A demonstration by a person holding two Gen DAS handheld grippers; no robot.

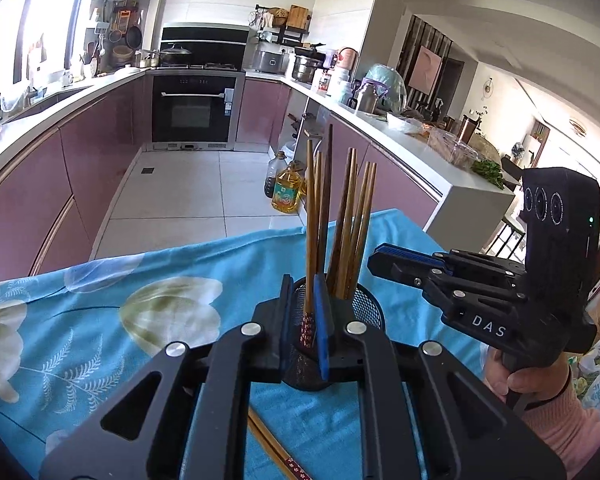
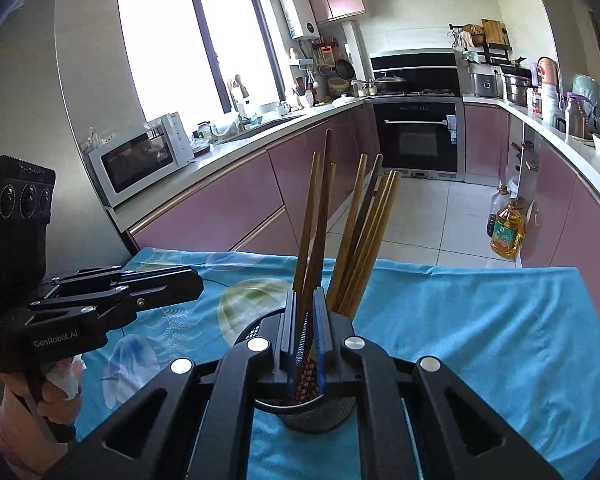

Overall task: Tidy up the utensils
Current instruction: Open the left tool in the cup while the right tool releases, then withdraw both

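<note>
A black mesh cup stands on the blue floral cloth and holds several wooden chopsticks upright. My left gripper is shut on one chopstick with a patterned end, standing it in the cup. My right gripper is shut on a chopstick with a patterned end, also over the cup. From the left wrist view the right gripper looks closed beside the cup. Another chopstick pair lies on the cloth under my left gripper.
The cloth-covered table ends at a far edge; beyond it lies tiled floor with oil bottles. Pink cabinets, an oven and a microwave line the kitchen.
</note>
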